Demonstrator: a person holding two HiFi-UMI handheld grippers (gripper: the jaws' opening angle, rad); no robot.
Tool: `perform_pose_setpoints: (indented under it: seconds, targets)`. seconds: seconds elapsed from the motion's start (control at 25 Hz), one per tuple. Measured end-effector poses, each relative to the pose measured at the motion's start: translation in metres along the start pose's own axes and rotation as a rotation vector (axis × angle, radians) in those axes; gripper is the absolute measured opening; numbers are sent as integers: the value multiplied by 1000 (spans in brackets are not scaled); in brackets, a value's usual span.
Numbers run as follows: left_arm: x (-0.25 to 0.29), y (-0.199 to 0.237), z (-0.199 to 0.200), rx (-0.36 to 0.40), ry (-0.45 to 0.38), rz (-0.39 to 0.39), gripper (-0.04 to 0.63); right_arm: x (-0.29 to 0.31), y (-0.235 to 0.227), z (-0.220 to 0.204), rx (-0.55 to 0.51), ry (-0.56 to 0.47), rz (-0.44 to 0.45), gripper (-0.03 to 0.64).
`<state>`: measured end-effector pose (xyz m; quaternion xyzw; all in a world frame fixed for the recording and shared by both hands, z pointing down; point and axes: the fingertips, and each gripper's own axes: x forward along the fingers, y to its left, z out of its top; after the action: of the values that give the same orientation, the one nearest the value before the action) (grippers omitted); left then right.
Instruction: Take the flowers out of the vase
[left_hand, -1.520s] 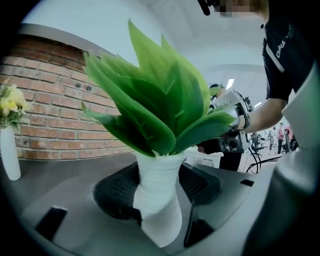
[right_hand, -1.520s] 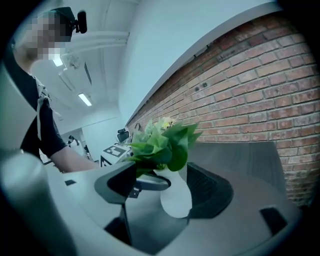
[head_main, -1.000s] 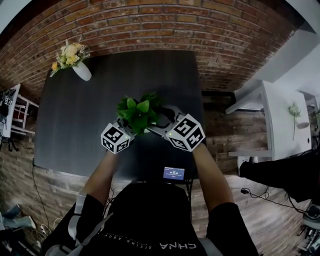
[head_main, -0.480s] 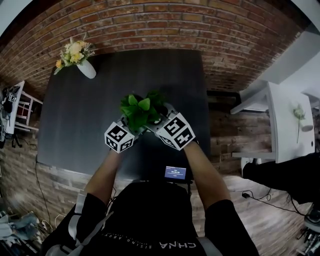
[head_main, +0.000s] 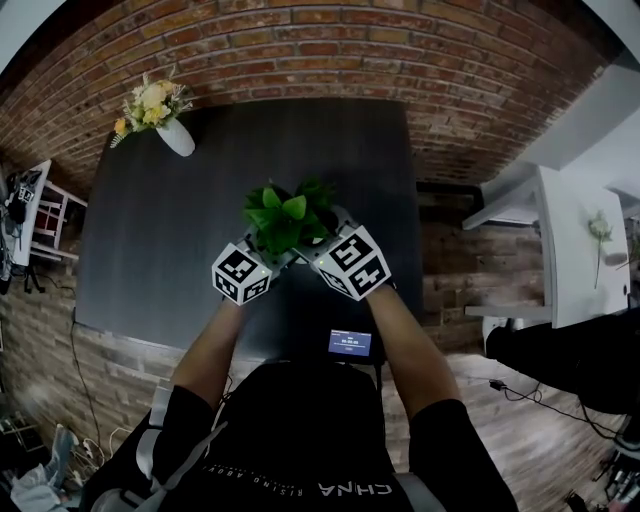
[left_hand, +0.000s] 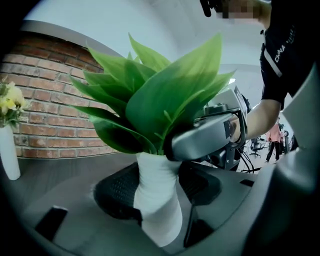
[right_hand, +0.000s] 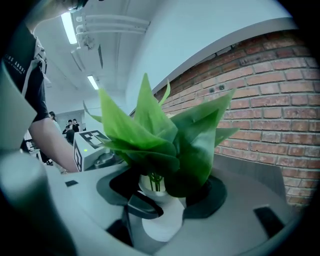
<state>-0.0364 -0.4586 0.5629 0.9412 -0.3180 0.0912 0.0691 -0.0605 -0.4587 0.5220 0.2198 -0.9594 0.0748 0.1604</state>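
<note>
Indoor workspace, office-like: brick wall (head_main: 300, 40) at 12 o'clock, wood floor (head_main: 520, 420) at 4, ceiling strip lights (right_hand: 67, 27), people (right_hand: 70, 125) standing far back.

The shirt (head_main: 300, 430) is black, with short sleeves (head_main: 440, 435) and white letters (head_main: 355, 490). A grey strap (head_main: 160, 440) hangs by it. The left gripper (head_main: 262, 252) and right gripper (head_main: 318, 240) are grey, with black-and-white cubes (head_main: 240, 273).

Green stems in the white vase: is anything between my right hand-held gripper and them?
Nothing visible. The right hand-held gripper, whose jaws have just been closing, straddles the green stems at the mouth of the white vase, under the plant's own leaves. The left hand-held gripper clamps the vase lower down, clear of them.
</note>
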Motion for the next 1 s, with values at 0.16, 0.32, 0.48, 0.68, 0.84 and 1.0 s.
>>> perform_pose_setpoints:
  seconds: [0.16,0.32,0.48,0.68,0.84,1.0]
  targets:
    - [1,0,0,2,2,-6,253,-4,-2,12,-24,-63,-49,264]
    - [1,2,0,-7,-1,3,253,-5,-5,14,-46,-62,-75,139]
    - [2,4,0,-14,-3,4,253,-3,-3,10,-52,-37,-72,77]
    - [3,5,1,-19,-6,4,253,-6,-6,15,1,-49,-60,60]
    - [3,4,0,-15,-4,1,253,-14,-6,27,33,-84,-43,57]
    - [1,5,0,-23,-10,3,255,-24,-3,44,13,-114,-43,57]
